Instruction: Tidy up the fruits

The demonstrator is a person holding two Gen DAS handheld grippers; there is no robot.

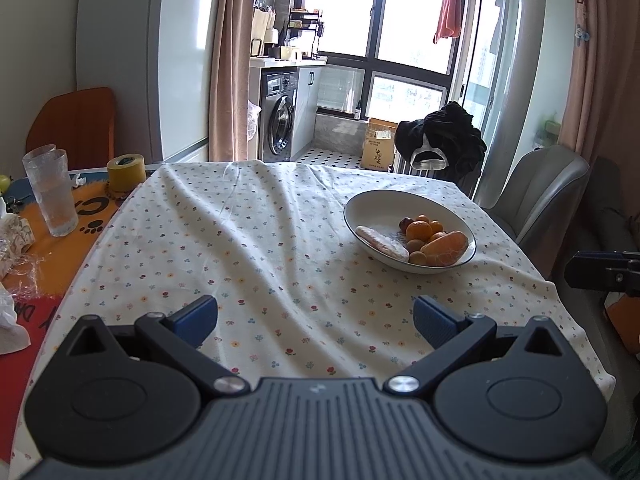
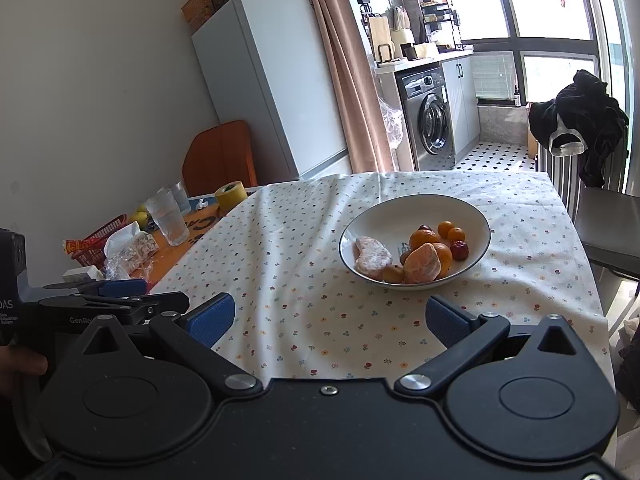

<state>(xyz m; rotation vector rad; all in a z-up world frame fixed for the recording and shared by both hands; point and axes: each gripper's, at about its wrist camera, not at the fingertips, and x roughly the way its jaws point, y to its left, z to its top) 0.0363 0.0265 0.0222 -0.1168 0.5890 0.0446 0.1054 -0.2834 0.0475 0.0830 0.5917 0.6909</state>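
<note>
The left gripper (image 1: 316, 320) hovers over the near edge of the table, its blue-padded jaws spread wide and holding nothing, while the right gripper (image 2: 330, 318) hangs beside it, equally wide apart and empty, also above the near edge. The floral tablecloth (image 1: 248, 248) lies rumpled across the table, and on it, toward the far right corner, sits the white bowl (image 1: 360, 200) with a dark rim. Inside the bowl, a peeled orange (image 2: 422, 264) rests at the near side, touching whole small oranges (image 2: 423, 237) and a dark red fruit (image 2: 459, 249); a pale pinkish slab (image 2: 373, 258) lies at the bowl's left. Along the table's left edge, off the cloth, stand stacked clear glasses (image 1: 50, 192) and a yellow tape roll (image 1: 126, 172), near crumpled plastic wrap (image 2: 130, 254). In the right wrist view the left gripper shows at the left border, side-on.
</note>
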